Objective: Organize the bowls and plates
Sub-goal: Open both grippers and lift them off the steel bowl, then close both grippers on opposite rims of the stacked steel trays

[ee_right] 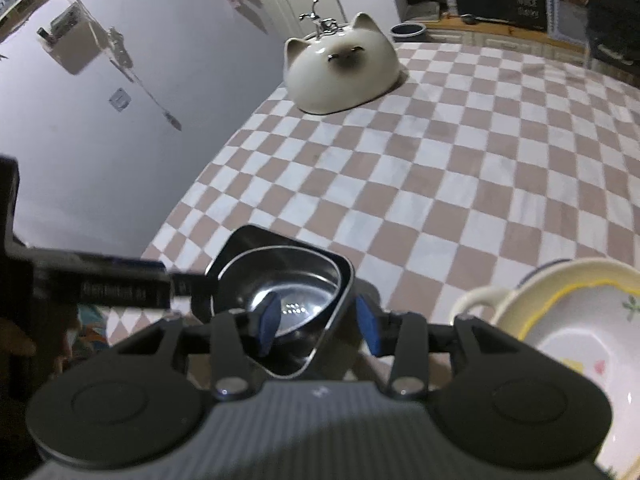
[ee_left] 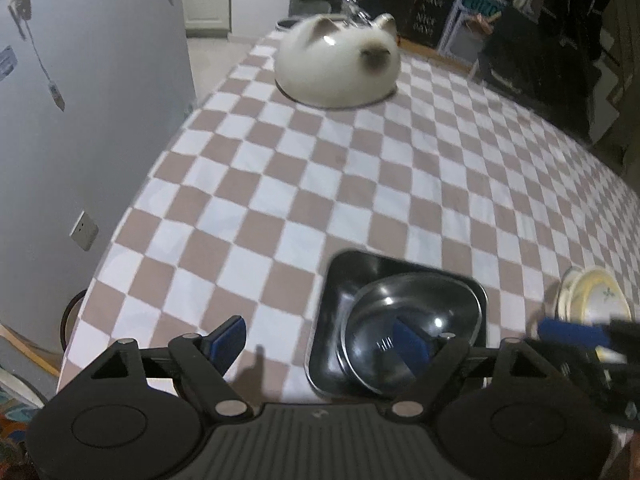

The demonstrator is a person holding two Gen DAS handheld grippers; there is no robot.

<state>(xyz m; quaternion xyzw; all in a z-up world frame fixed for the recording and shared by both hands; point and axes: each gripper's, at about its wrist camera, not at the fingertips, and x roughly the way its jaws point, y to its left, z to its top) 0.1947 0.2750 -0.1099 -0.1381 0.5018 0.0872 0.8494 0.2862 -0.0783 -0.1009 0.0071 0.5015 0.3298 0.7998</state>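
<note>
Round steel bowl [ee_right: 280,284] nested in square black dish [ee_right: 240,246]; flowered plates [ee_right: 580,336] beside.

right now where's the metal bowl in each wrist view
Left wrist: the metal bowl is low and right of centre, nested in the black square dish.
Right wrist: the metal bowl is low and left of centre, in the same dish.
Shared landmark: the cat-shaped bowl upside down at the table's far edge.
</note>
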